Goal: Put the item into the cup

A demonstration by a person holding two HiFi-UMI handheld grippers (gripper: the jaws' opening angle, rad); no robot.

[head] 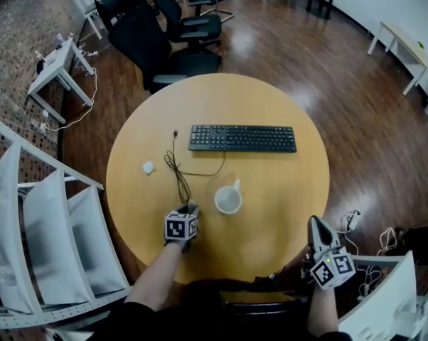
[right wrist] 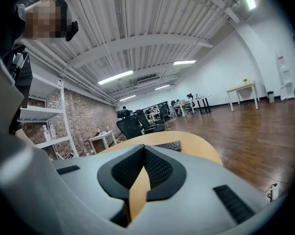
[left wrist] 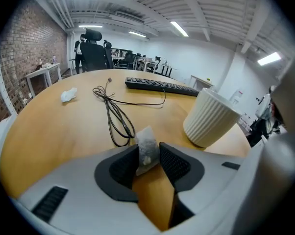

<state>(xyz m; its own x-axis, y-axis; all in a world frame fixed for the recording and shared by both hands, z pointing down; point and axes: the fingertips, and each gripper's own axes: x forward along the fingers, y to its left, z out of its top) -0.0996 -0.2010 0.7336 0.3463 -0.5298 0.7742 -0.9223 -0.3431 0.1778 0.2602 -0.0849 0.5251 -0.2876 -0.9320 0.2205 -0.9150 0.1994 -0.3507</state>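
A white ribbed cup (head: 228, 199) stands on the round wooden table (head: 285, 190), slightly in front of centre. My left gripper (head: 188, 209) hovers just left of the cup, low over the tabletop. In the left gripper view the cup (left wrist: 209, 116) is ahead to the right. A small translucent sachet (left wrist: 146, 137) stands upright between the pads of the left gripper (left wrist: 147, 148), which is shut on it. My right gripper (head: 316, 224) sits at the table's front right edge. Its jaws (right wrist: 143, 148) meet at the tips with nothing between them.
A black keyboard (head: 242, 138) lies across the far half of the table. A coiled black cable (head: 178, 176) runs just beyond the left gripper, and a crumpled white scrap (head: 148, 167) sits to its left. Black office chairs (head: 164, 45) stand behind the table, white shelving (head: 43, 226) to the left.
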